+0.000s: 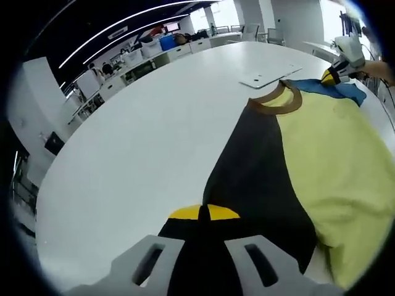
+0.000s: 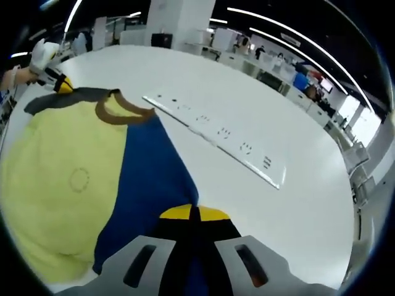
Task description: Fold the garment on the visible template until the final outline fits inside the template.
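Lying spread on the white desk: the shirt, beside the flat template, not yet folded. Clamping one sleeve each, left tongs and right tongs, probably for lifting both sides together.

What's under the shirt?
The white table lies under the shirt, showing all around it. The template lies flat beside the collar, not under the shirt. Anything beneath the cloth itself is covered.
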The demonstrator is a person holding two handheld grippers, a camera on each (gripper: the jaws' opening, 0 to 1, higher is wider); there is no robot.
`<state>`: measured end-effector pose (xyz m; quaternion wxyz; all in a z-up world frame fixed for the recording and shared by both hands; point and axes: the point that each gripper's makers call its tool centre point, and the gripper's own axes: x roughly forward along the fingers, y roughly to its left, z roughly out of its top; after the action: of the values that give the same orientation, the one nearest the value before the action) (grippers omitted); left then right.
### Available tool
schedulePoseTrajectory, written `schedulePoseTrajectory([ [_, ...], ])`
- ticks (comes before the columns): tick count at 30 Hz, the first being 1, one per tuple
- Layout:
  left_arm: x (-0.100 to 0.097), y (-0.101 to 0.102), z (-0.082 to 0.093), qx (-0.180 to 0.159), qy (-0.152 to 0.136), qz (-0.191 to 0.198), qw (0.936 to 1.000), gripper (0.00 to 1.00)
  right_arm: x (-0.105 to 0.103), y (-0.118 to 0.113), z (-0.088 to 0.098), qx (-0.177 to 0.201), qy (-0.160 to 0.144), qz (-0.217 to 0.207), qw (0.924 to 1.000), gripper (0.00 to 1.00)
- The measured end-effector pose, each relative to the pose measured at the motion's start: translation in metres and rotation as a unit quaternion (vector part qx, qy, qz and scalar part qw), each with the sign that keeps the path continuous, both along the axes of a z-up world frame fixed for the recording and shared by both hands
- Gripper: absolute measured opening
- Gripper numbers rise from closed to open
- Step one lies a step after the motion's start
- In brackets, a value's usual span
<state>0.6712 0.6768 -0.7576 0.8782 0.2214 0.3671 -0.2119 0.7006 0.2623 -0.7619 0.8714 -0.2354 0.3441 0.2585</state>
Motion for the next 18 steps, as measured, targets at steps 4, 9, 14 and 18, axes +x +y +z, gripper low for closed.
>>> schedulePoseTrajectory([
  [4,-0.004,-0.005,0.001,0.000,-0.001,-0.014,0.9999,0.00,-0.004,0.001,0.001,0.001,0.001,-0.006,1.0000,0.03],
  [9,-0.010,-0.003,0.005,0.010,-0.002,-0.027,0.9996,0.01,-0.007,0.002,0.010,-0.010,-0.012,-0.002,0.9999,0.11],
  [14,-0.014,-0.002,0.017,-0.004,-0.001,-0.023,0.9997,0.03,-0.012,0.008,0.022,0.000,-0.018,0.004,0.9998,0.16],
  [18,-0.020,-0.009,0.026,0.000,0.001,-0.041,0.9992,0.13,-0.021,0.016,0.032,0.005,-0.023,0.014,0.9996,0.20],
])
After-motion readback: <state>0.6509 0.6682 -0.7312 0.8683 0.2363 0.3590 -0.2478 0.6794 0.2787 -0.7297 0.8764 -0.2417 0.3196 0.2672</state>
